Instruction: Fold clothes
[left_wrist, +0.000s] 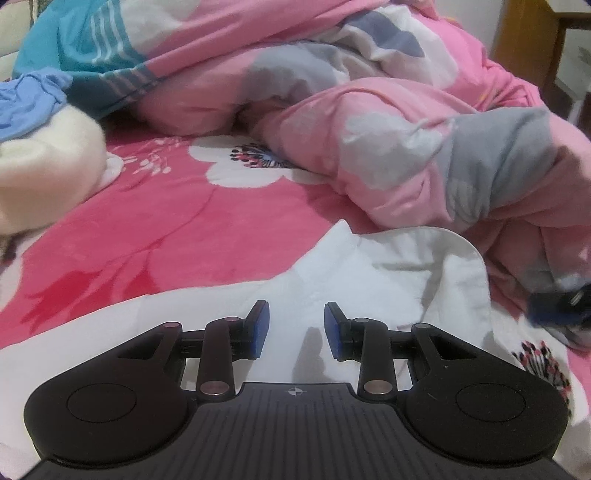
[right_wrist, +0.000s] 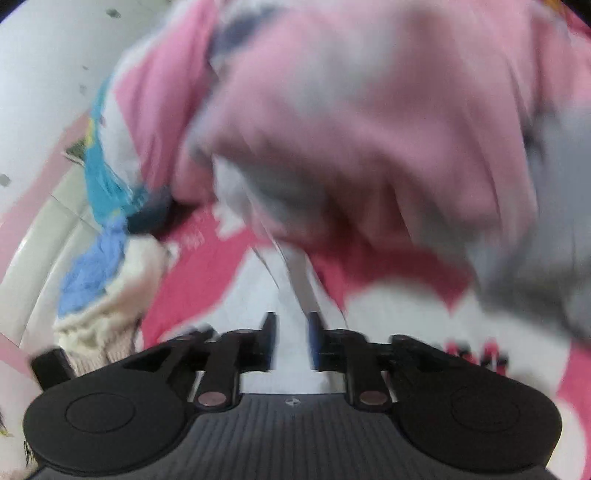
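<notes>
A shirt (left_wrist: 388, 266) lies spread on the bedsheet (left_wrist: 184, 229), just ahead of the left gripper (left_wrist: 296, 328). Behind the shirt a bunched quilt (left_wrist: 369, 110) fills the back and right of the bed. At the far left a sweater (left_wrist: 48, 162) lies with another garment (left_wrist: 29, 103) on top.

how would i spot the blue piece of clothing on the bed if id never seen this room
Start from the bed with the bright pink flowered sheet and the big rumpled pink and grey quilt heaped across its far side. Follow the quilt to its teal striped end; the blue garment lies crumpled just below, on top of a fluffy cream garment. It is the only plain periwinkle-blue cloth there.
</notes>
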